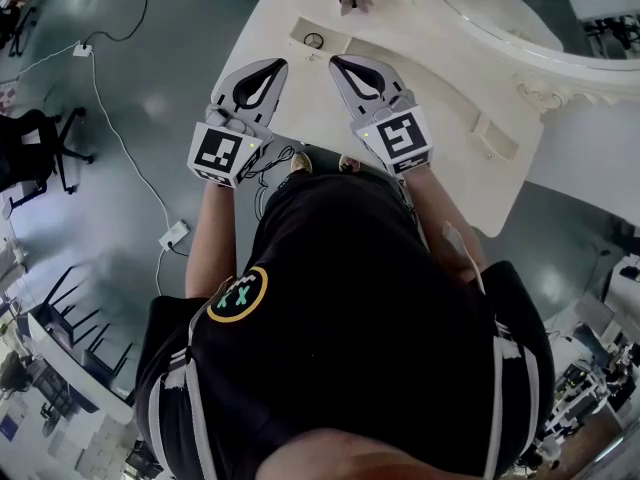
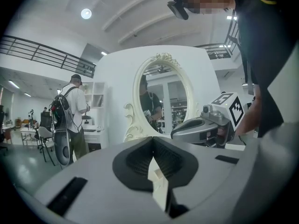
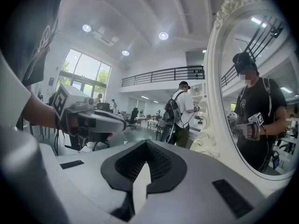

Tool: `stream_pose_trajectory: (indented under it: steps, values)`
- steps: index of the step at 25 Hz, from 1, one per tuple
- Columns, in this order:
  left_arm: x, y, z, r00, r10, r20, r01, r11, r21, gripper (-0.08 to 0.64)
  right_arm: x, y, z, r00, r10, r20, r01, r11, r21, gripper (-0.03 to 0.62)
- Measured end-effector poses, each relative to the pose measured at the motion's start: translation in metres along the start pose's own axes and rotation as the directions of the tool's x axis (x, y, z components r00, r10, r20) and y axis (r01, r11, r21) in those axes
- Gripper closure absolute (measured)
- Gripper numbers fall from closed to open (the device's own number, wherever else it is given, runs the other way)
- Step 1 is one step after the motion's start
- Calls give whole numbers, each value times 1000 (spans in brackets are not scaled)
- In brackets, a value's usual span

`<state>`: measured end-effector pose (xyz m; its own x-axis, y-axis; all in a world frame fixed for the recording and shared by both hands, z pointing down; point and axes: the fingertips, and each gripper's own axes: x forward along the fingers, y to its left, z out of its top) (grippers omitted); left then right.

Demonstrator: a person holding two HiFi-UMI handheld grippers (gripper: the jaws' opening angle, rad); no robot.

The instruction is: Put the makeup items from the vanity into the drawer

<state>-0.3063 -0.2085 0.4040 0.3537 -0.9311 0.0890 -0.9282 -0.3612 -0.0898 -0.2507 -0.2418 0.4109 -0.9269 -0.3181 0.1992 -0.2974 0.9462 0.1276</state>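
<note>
One small round, dark-rimmed item (image 1: 314,40) lies alone in a shallow rectangular recess (image 1: 334,34) toward the far side of the white vanity (image 1: 450,98), near the foot of the oval mirror (image 1: 480,3); whether that recess is the drawer cannot be told. Nearer the person, the left gripper (image 1: 278,64) and the right gripper (image 1: 338,60) are held side by side above the vanity top, a little apart, pointing toward the recess. Each has its jaws pressed together at the tips and grips nothing.
</note>
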Motion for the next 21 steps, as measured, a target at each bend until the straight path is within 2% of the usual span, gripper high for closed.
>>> stream_pose_trajectory:
  steps: [12, 15, 21]
  values:
    - [2, 1, 1, 1000, 5, 7, -5, 1000, 1, 541, 4, -3, 0, 1000, -3, -4, 3, 1000, -15, 572]
    - [1, 0, -3, 1000, 3, -12, -3, 1000, -6, 540, 4, -3, -1, 1000, -3, -7, 3, 1000, -16, 572]
    - [5, 2, 2, 1000, 6, 18, -6, 1000, 5, 540, 7, -6, -3, 1000, -7, -9, 6, 1000, -21, 572]
